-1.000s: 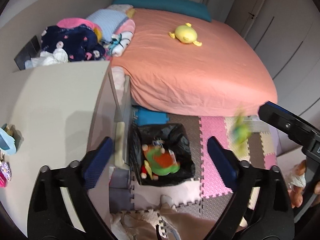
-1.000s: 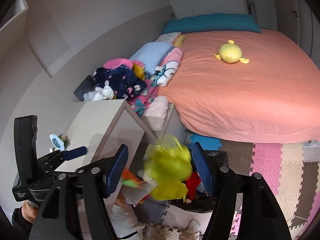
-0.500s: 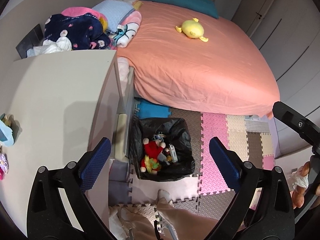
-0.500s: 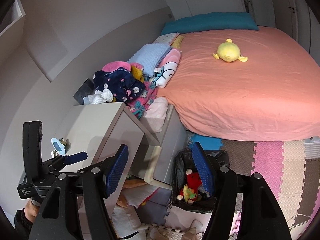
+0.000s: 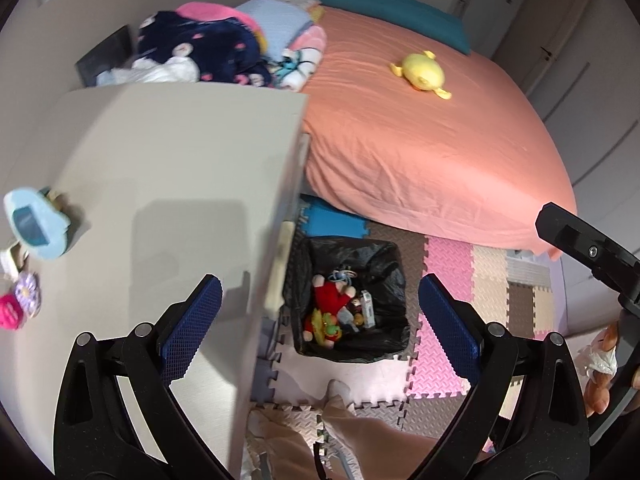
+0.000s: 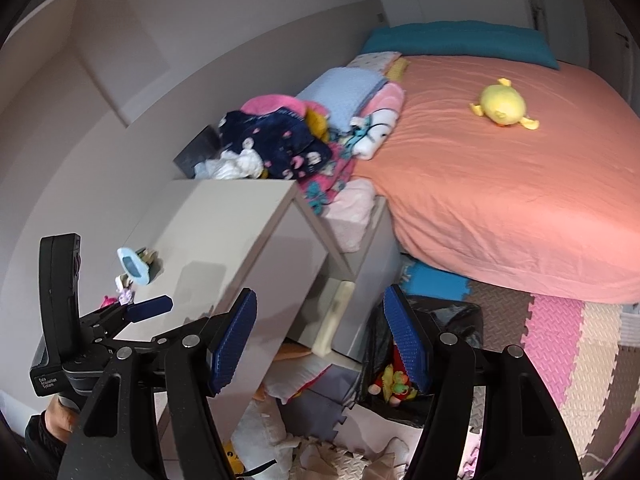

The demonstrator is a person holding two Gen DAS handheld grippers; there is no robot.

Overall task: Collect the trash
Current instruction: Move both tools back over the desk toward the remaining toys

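Bedroom floor of interlocking foam mats (image 5: 444,344) runs from the bed (image 5: 420,148) to a pale cabinet (image 5: 160,184); between them stands the black-lined bin (image 5: 384,256), just beside the cabinet's front edge. A second ago a yellow-green toy hung blurred between the right gripper's (image 6: 320,340) jaws; now it lies in the bin with the red plush (image 5: 332,300) and a small carton, and those jaws stand wide and empty; that drop looks finished. The left gripper (image 5: 320,320) is also spread wide, holding nothing, above the bin. More oddments sit on the cabinet top at its left: a blue toy (image 5: 36,224) and small flower pieces (image 5: 26,294); probably the next pick. Room is tight low down, the cabinet corner close to the bin's rim; above the cabinet top the air is open.
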